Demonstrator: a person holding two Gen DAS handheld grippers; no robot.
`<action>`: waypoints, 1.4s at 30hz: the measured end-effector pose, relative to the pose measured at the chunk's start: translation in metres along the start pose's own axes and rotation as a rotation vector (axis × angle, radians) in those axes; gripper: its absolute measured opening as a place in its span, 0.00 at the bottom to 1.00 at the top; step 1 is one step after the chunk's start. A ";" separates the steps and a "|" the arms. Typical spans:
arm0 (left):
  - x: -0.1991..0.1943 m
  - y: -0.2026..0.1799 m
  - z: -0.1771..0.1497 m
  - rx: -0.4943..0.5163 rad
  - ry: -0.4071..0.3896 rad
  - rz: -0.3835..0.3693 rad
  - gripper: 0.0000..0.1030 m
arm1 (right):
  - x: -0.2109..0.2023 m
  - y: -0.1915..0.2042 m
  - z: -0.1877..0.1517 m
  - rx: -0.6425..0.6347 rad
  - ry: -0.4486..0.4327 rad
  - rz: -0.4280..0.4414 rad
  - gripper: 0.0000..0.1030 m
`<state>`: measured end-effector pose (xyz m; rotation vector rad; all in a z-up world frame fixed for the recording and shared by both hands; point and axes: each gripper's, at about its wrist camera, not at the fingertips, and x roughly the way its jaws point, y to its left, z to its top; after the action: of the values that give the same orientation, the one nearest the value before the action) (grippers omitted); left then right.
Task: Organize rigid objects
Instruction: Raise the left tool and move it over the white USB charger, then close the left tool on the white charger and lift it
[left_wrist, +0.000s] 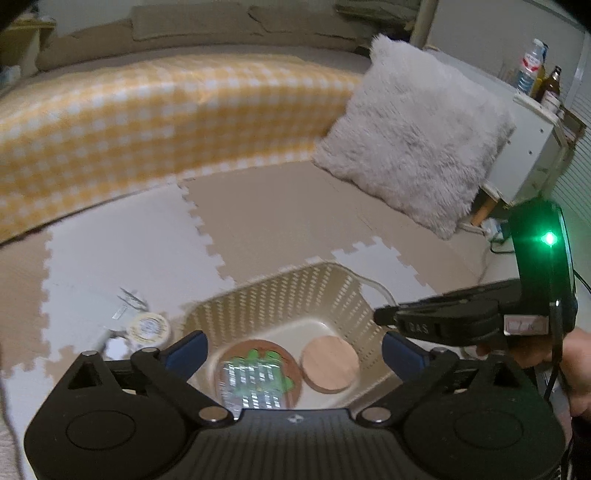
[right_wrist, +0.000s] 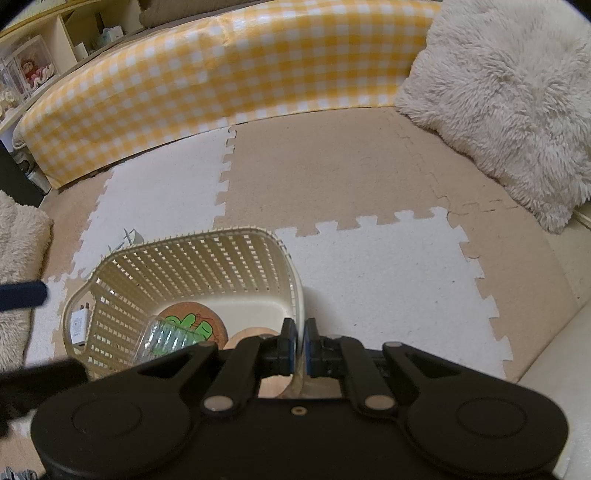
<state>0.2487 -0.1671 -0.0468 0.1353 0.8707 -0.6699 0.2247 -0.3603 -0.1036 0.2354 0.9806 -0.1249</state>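
Note:
A cream perforated basket (left_wrist: 332, 291) (right_wrist: 207, 258) sits on the foam floor mat. Inside lie a round cork coaster with a green cactus print (left_wrist: 275, 360) (right_wrist: 192, 321), a clear ridged plastic piece (left_wrist: 251, 384) (right_wrist: 166, 338) on top of it, and a plain wooden disc (left_wrist: 330, 365) (right_wrist: 251, 338). My left gripper (left_wrist: 293, 350) is open, hovering over the basket's near side. My right gripper (right_wrist: 300, 345) is shut on the basket's right rim; it also shows in the left wrist view (left_wrist: 384, 317). A round white tin (left_wrist: 149, 328) and tweezers (left_wrist: 131, 299) lie on the mat left of the basket.
A yellow checked cushion edge (left_wrist: 147, 122) (right_wrist: 229, 70) runs along the back. A fluffy white pillow (left_wrist: 413, 136) (right_wrist: 506, 99) leans at the right. A white shelf with bottles (left_wrist: 535, 74) stands far right. A white charger (right_wrist: 78, 326) hangs on the basket's left wall.

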 end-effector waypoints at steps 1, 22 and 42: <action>-0.003 0.003 0.001 -0.006 -0.010 0.006 0.99 | 0.000 0.000 0.000 -0.001 0.000 -0.001 0.06; 0.002 0.130 -0.022 -0.401 -0.035 0.306 1.00 | 0.000 -0.001 -0.001 -0.003 -0.002 0.000 0.06; 0.066 0.159 -0.074 -0.570 0.145 0.351 0.52 | 0.001 -0.001 -0.001 -0.004 0.004 -0.001 0.06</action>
<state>0.3237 -0.0465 -0.1686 -0.1766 1.1140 -0.0698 0.2238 -0.3607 -0.1049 0.2315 0.9846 -0.1229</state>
